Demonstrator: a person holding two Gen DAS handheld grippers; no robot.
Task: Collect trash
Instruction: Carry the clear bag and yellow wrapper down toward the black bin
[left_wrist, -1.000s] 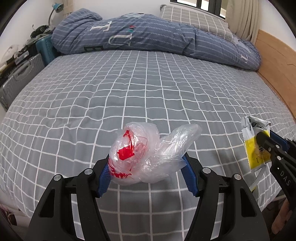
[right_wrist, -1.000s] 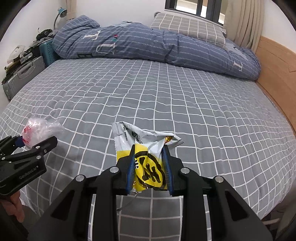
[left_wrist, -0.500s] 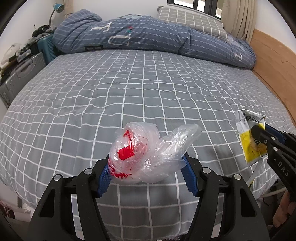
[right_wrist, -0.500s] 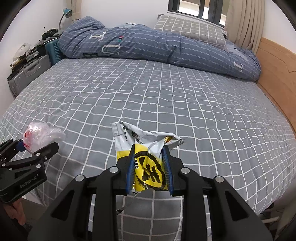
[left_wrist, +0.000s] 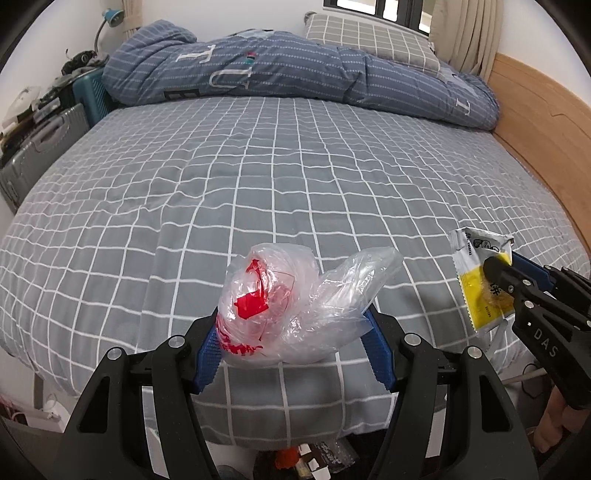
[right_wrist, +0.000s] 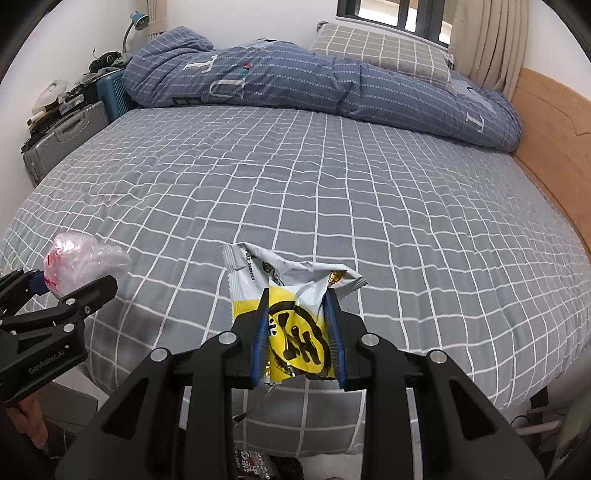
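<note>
Gripping 2 pieces of litter clear of the bed (left_wrist: 295, 166), the left claw (left_wrist: 295, 354) pinches a crumpled plastic bag (left_wrist: 295, 306) while, at 3 o'clock, the right claw (right_wrist: 297, 332) clamps a yellow snack wrapper (right_wrist: 291, 306), apparently bound for disposal.

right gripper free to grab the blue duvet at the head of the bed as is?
Probably not. The right gripper is shut on a yellow wrapper, so it has no free grip, and the duvet lies across the whole bed from it.
</note>
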